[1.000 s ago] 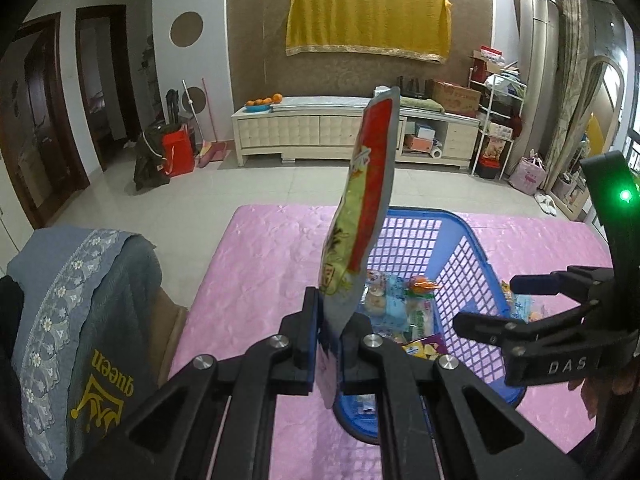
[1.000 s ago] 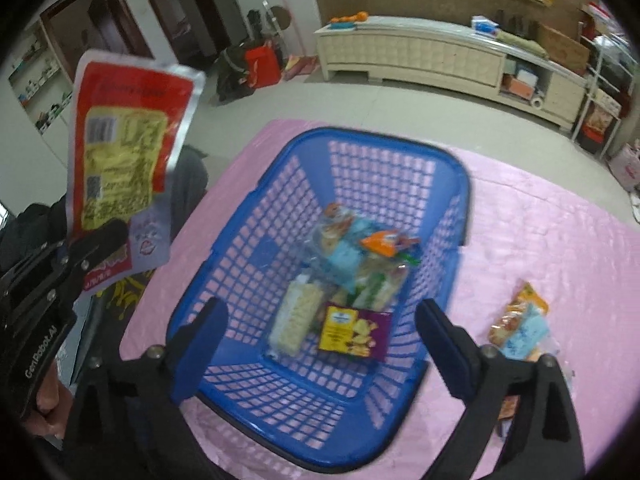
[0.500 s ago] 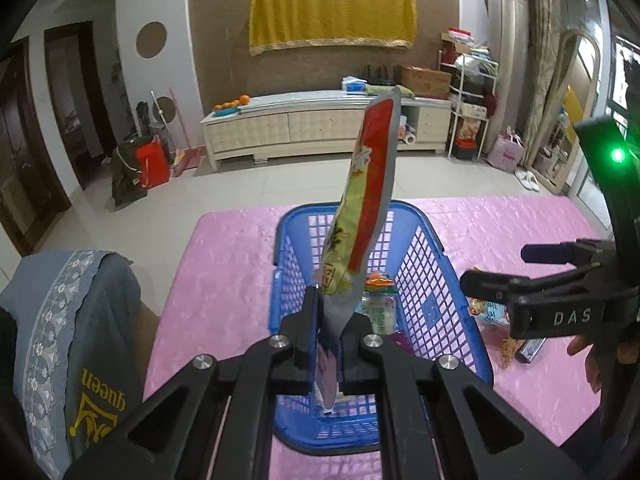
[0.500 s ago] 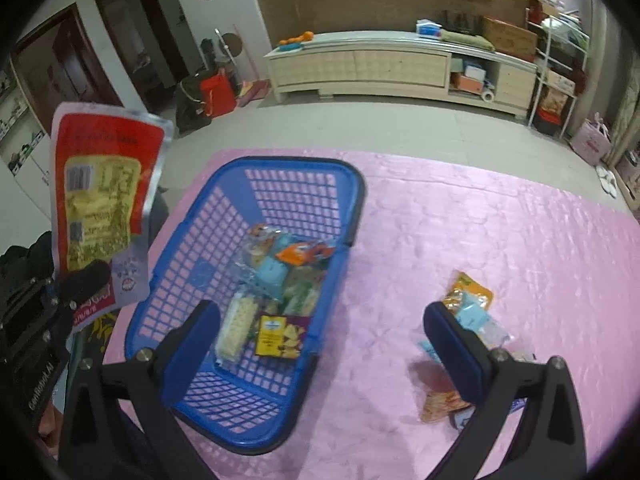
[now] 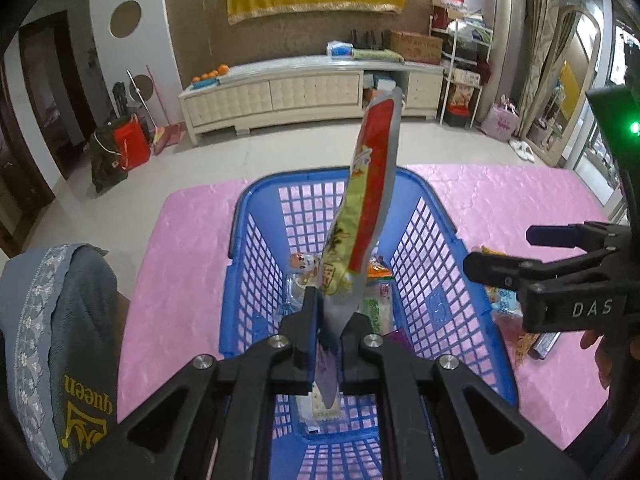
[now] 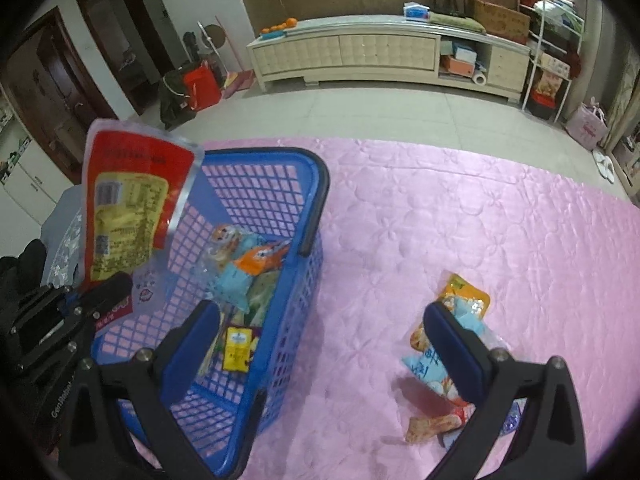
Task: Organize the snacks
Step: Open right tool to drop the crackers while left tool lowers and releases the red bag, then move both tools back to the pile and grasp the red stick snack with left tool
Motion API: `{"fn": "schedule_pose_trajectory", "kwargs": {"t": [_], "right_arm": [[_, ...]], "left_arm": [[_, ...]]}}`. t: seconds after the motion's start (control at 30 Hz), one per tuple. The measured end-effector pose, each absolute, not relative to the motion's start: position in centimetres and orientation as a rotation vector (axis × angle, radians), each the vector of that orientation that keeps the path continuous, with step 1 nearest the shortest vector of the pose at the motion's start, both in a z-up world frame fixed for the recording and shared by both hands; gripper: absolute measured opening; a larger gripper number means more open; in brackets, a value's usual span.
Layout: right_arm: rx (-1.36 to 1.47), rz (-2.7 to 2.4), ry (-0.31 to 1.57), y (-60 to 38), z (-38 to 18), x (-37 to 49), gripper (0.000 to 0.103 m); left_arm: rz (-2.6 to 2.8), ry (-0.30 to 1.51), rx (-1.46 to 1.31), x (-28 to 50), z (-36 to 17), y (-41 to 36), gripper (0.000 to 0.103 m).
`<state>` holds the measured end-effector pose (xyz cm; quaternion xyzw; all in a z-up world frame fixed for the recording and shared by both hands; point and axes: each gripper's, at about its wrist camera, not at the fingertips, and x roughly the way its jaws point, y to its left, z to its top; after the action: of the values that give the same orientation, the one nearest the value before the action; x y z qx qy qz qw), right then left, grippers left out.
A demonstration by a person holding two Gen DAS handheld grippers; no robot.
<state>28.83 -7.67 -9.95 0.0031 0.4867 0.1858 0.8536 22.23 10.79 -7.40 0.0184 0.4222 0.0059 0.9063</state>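
Note:
My left gripper (image 5: 330,312) is shut on the lower edge of a red and yellow snack pouch (image 5: 366,216), which stands upright over the blue plastic basket (image 5: 440,240). Seen in the right wrist view, the same pouch (image 6: 128,208) hangs above the left rim of the basket (image 6: 312,216), pinched by the left gripper (image 6: 108,292). Several snack packs (image 6: 248,264) lie in the basket. My right gripper (image 6: 324,324) is open with nothing between its fingers, above the pink cloth between the basket and a small heap of loose snack packs (image 6: 452,344). In the left wrist view the right gripper (image 5: 508,252) shows side-on.
A pink quilted cloth (image 6: 460,216) covers the table. A grey embroidered cloth (image 5: 52,344) drapes over something at the table's left edge. Beyond the table lie a tiled floor and a long cream cabinet (image 5: 304,92). A person's fingers (image 5: 600,356) show at the right edge.
Both grippers shifted rightward and sank a little. The pouch now hangs over the basket's middle instead of its left side. The right gripper moved from above the basket to the cloth beside it.

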Motion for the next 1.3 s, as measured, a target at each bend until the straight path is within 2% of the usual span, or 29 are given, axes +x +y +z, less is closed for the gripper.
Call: {"fn": "schedule_pose_trajectory", "kwargs": {"t": [0.33,0.4,0.43,0.47,0.53,0.8,1.3], "right_arm": [[0.015,0.396,1.049,-7.3,-11.7,31.2,0.103],[0.018,0.389,1.045,-7.6,-11.6,31.3,0.103],[0.020,0.387,1.045,-7.7,-11.5,31.3,0.103],[0.023,0.387,1.045,-7.8,-11.5,31.2,0.103],[0.026,0.386,1.041,-8.1,-11.4,31.0,0.103],[0.029,0.383,1.025,-9.2,-10.2,29.3,0.103],[0.030,0.377,0.955,-12.1,-6.2,24.4,0.103]], "left_arm": [[0.006,0.925,0.054,25.6,-9.2,11.2,0.007],[0.003,0.921,0.051,25.8,-9.1,11.3,0.029],[-0.003,0.918,0.051,25.7,-9.0,11.3,0.052],[-0.006,0.902,0.056,25.5,-8.8,11.3,0.060],[-0.011,0.887,0.069,24.9,-8.5,11.0,0.060],[-0.030,0.875,0.054,23.0,-7.3,10.5,0.072],[-0.092,0.813,0.033,18.4,-3.4,7.4,0.080]]}}
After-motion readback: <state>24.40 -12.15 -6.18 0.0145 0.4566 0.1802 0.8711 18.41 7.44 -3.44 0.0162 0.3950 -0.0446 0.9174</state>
